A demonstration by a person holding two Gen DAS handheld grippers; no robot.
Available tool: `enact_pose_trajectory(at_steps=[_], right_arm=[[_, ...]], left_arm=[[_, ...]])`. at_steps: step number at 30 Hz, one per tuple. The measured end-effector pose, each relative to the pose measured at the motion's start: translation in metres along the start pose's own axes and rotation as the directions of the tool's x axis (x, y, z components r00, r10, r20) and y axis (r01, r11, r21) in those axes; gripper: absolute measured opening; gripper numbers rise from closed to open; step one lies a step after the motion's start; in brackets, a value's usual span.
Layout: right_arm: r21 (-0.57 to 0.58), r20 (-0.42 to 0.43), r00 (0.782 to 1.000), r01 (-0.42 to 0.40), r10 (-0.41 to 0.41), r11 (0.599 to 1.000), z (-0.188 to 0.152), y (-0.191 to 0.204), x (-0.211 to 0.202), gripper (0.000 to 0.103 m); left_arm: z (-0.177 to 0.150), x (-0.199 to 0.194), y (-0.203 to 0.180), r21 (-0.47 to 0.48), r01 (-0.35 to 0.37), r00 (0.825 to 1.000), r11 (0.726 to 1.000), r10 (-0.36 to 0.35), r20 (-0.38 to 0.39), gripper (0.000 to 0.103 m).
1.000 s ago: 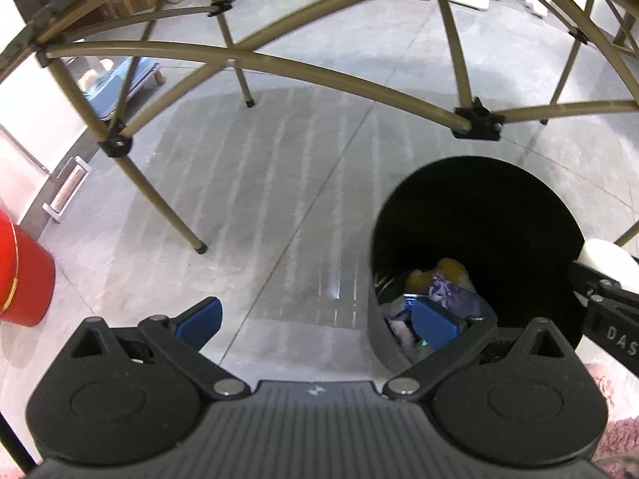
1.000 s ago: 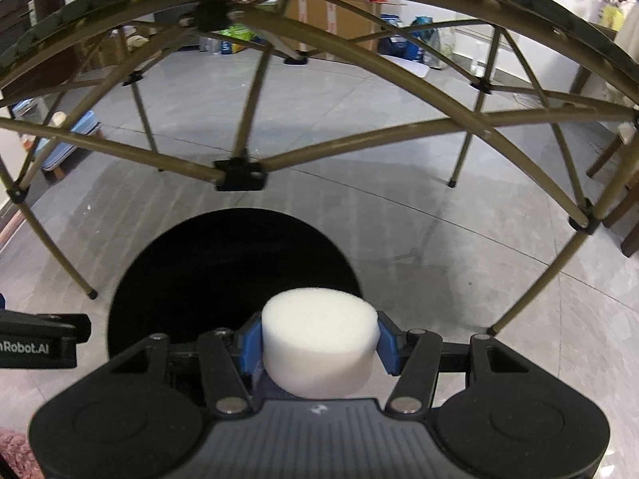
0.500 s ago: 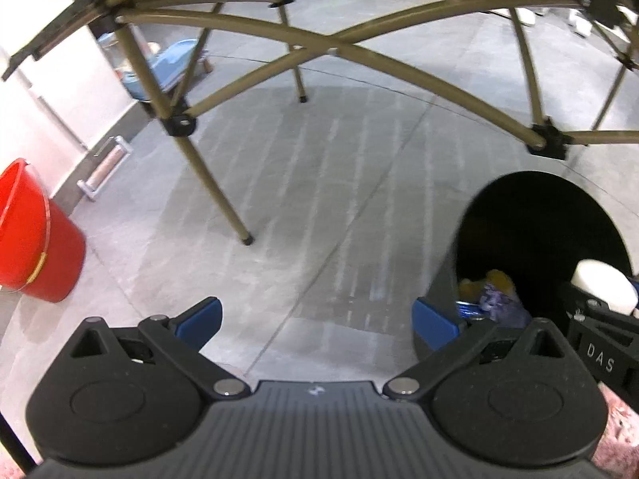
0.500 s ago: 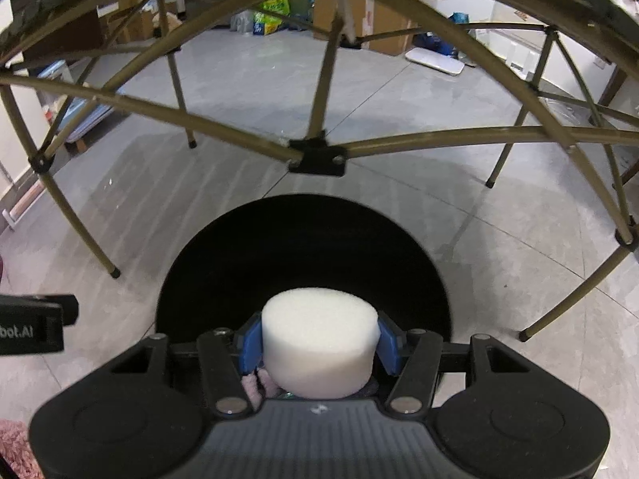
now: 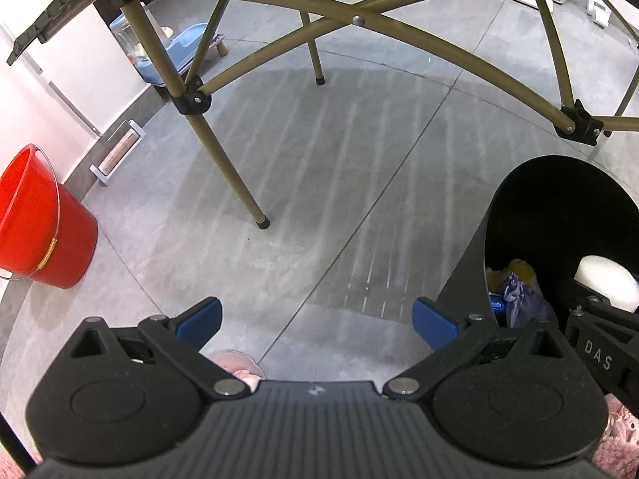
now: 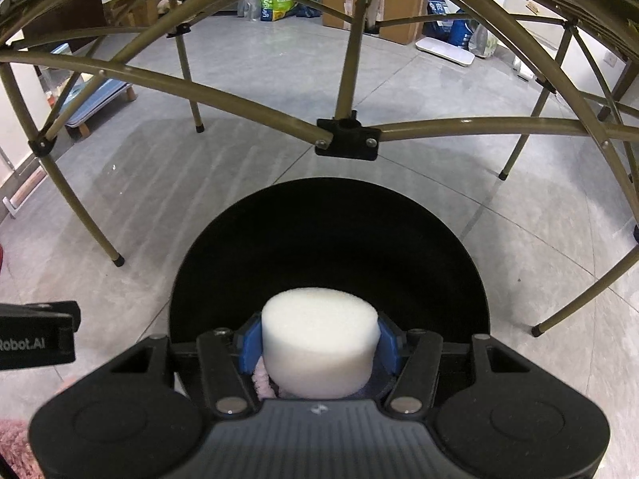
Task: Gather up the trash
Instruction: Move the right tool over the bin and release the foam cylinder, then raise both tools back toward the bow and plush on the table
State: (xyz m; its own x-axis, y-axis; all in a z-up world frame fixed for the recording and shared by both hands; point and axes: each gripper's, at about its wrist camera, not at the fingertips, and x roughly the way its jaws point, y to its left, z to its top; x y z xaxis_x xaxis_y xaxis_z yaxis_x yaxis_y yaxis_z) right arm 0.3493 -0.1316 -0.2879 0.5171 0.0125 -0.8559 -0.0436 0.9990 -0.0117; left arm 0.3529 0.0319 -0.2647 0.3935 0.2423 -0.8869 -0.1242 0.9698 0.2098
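Item 1: white foam puck. I hold it in the right gripper, whose blue fingers are clamped on its curved sides, low in the centre of the right wrist view. It sits directly over the dark mouth of the bin. In the left wrist view it shows as a white lump at the right edge. I judge it very light, soft and springy, not fragile and not slippery; the open-cell surface should grip the pads well. A side hold across the round wall, as now, suits it; a hard squeeze would only dent it.

Item 2: black bin, round and deep, standing on the grey tiled floor beneath the folding table frame. Its wall and opening fill the right of the left wrist view. Contents seen at the bottom there: a yellow-orange scrap, a crumpled purple-grey piece, something blue and shiny. It looks to me far from full.

Item 3: left gripper. Fingers wide apart, holding nothing, hanging over bare floor to the left of the bin.

Item 4: red bucket, left edge of the left wrist view, with a wire handle. Its inside is not visible from here; I cannot tell what it holds.

Item 5: pink fuzzy material, peeking below the left gripper; I cannot identify it.
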Motion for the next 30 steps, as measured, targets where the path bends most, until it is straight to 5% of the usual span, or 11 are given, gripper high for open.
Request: enact_pose_trajectory(at_steps=[6,7,8,10,30], right_arm=[[0.004,-0.004,1.000,0.003,-0.003,1.000,0.000,-0.003,-0.001,0.058],[0.008,-0.010,1.000,0.001,-0.001,1.000,0.000,-0.004,0.001,0.067],[0.018,-0.019,1.000,-0.005,0.005,1.000,0.001,-0.005,0.002,0.087],[0.046,-0.037,0.999,-0.012,0.014,0.999,0.001,-0.009,0.005,0.103],[0.056,-0.014,0.999,0.029,-0.029,0.998,0.003,-0.008,-0.001,0.103]], left_arm=[[0.000,0.000,-0.002,0.001,0.001,1.000,1.000,-0.001,0.000,0.103],[0.000,0.000,-0.002,0.001,0.000,1.000,1.000,0.000,0.000,0.103],[0.000,0.000,-0.001,0.000,0.000,1.000,1.000,0.000,-0.001,0.103],[0.000,0.001,-0.001,0.000,-0.008,1.000,1.000,0.008,-0.003,0.103],[-0.001,-0.006,0.000,-0.013,0.010,1.000,1.000,-0.010,0.010,0.103]])
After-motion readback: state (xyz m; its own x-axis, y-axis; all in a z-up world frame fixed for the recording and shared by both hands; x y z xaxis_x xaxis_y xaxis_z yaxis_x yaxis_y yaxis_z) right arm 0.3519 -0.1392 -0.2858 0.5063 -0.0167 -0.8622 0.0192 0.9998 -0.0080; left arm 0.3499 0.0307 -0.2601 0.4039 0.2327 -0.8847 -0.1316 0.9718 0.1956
